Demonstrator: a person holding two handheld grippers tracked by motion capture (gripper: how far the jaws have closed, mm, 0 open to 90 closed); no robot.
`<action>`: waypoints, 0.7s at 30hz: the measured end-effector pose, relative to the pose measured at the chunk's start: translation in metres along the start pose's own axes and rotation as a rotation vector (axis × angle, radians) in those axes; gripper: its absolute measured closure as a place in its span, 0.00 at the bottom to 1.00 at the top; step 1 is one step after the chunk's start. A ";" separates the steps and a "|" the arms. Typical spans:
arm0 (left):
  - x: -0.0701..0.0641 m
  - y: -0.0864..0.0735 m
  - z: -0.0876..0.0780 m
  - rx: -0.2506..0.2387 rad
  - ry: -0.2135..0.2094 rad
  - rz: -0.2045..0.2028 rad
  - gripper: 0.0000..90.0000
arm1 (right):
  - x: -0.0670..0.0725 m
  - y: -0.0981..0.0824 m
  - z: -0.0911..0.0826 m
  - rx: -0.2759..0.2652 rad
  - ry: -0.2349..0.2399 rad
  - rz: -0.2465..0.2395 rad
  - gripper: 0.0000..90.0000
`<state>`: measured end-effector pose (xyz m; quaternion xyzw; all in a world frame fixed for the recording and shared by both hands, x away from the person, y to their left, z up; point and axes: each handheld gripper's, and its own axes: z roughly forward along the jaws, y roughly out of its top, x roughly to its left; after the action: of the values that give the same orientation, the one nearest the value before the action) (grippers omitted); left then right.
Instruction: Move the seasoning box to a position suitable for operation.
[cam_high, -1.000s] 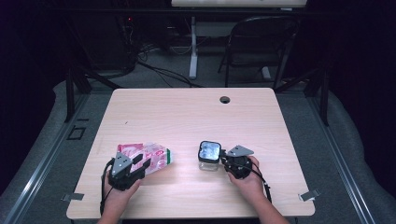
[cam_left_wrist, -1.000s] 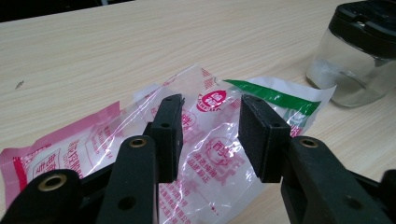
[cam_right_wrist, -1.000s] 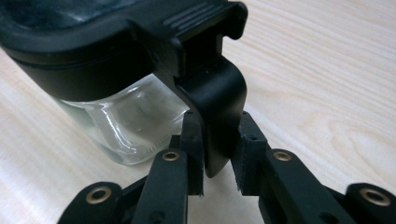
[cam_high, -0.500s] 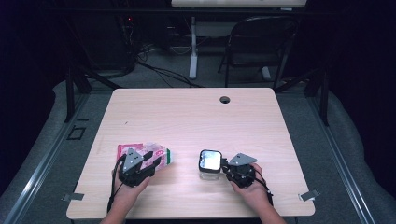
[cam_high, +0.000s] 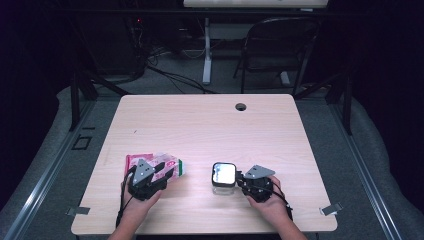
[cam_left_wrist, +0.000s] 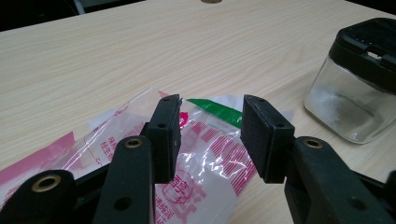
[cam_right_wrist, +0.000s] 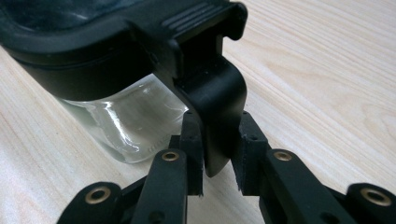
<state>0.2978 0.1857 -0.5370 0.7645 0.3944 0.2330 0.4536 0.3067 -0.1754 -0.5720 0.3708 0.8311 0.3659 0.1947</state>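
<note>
- Right gripper (cam_right_wrist: 218, 179): jaws pinch the jar (cam_high: 223, 177) lid's latch tab, apparently to steady or unlatch it.
- Left gripper (cam_left_wrist: 211, 140): jaws spread above the plastic packet (cam_left_wrist: 205, 154), likely poised for pickup.

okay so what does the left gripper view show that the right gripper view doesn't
Left gripper view: a pink-printed clear plastic bag with a green strip lying flat under the left gripper, whose jaws stand apart above it.

Right gripper view: the black latch tab hanging from the jar's lid, set between the jaws of the right gripper; contact isn't clear.

Both: the clear glass jar with its black lid, standing on the light wooden table.
</note>
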 end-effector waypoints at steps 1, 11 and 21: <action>0.000 0.000 0.000 -0.006 0.001 0.002 0.64 | 0.000 0.001 0.001 0.003 0.005 -0.005 0.85; -0.005 0.000 0.000 -0.008 -0.029 0.003 0.64 | 0.003 0.002 0.002 -0.001 0.029 -0.028 0.85; -0.013 0.001 0.005 0.001 -0.041 0.018 0.64 | 0.000 0.000 -0.003 0.003 0.071 0.007 0.76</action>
<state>0.2943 0.1719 -0.5381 0.7727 0.3783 0.2211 0.4593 0.3054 -0.1768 -0.5701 0.3608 0.8367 0.3785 0.1630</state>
